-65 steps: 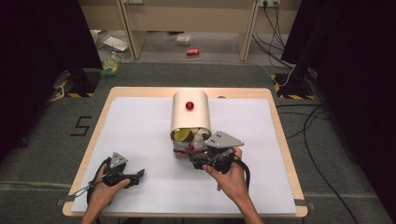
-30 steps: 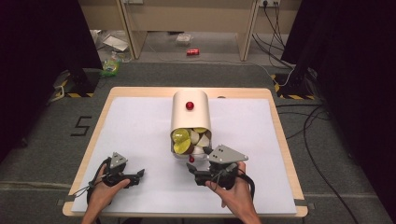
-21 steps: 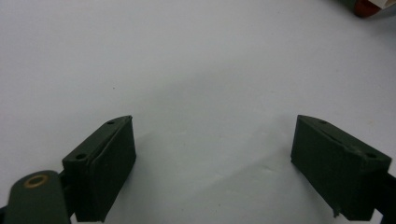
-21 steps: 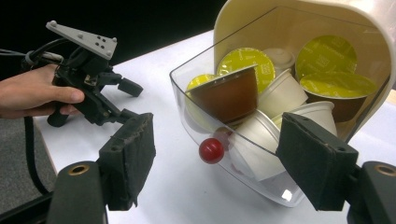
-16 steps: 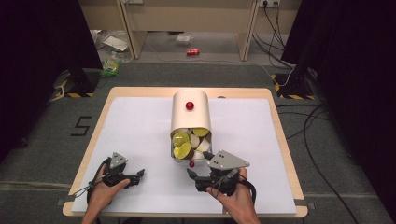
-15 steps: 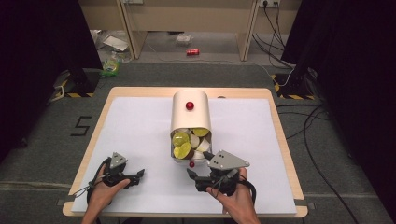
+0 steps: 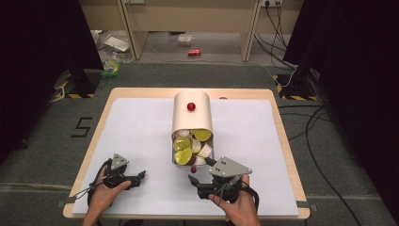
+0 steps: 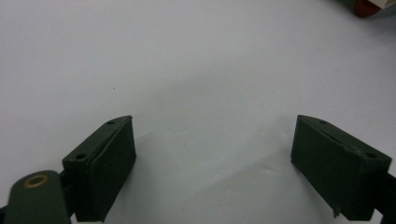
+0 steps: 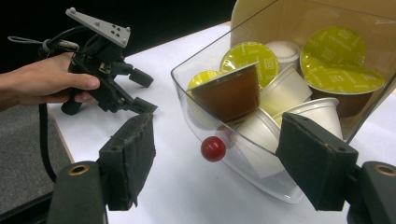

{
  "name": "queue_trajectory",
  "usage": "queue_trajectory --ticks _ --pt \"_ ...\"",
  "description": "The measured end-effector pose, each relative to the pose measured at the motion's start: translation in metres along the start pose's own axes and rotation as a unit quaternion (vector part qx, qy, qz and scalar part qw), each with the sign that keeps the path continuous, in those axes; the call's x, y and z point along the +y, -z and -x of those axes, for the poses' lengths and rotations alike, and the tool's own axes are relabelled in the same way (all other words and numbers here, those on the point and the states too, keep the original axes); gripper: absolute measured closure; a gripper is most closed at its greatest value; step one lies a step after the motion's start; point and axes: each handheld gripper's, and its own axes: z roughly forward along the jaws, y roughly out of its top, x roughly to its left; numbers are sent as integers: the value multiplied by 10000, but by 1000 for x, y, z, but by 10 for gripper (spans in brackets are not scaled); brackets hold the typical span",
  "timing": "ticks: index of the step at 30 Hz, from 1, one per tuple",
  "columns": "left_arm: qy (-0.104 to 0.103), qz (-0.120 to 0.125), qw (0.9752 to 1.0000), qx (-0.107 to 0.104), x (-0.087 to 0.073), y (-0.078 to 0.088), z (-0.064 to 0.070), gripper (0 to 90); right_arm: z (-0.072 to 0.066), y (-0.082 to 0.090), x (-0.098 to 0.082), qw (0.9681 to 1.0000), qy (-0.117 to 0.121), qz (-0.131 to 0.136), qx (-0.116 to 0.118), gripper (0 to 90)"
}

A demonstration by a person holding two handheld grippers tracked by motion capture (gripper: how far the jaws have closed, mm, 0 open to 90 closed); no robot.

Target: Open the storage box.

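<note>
**High view: capsule drawer stood pulled out, both grippers empty**

High view showed the white-topped table point(image 7: 141, 127) as the largest thing, and at its middle the cream capsule holder point(image 7: 191, 115), a rounded box with a red knob point(image 7: 191, 107) on top. Everything else is placed from that holder. Out of its near end stood the clear plastic drawer point(image 9: 261, 172), full of coffee capsules point(image 9: 252, 58), some foil-topped in yellow-green, some white-sided and tipped over. A second small red knob point(image 9: 213, 149) sat on the drawer's front wall.

Near-right of the holder, the right gripper point(image 7: 193, 183) rested close to the drawer front, jaws spread wide with nothing between them. Well off to the near-left, the left gripper point(image 7: 139, 175) lay on bare table, jaws likewise apart and empty.

By my judgement the drawer would be light, stiff and slippery along its clear walls, so the knob looked the surest hold. The capsules seemed light, thin-walled and easily crushed; a gentle pinch across a capsule's sides would suit.
</note>
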Motion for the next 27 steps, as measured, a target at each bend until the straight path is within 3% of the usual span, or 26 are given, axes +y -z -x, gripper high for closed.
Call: queue_trajectory --ticks 27 --pt "-4 -2 10000 2 0 0 0 129 -5 4 -5 9999 14 -91 63 285"
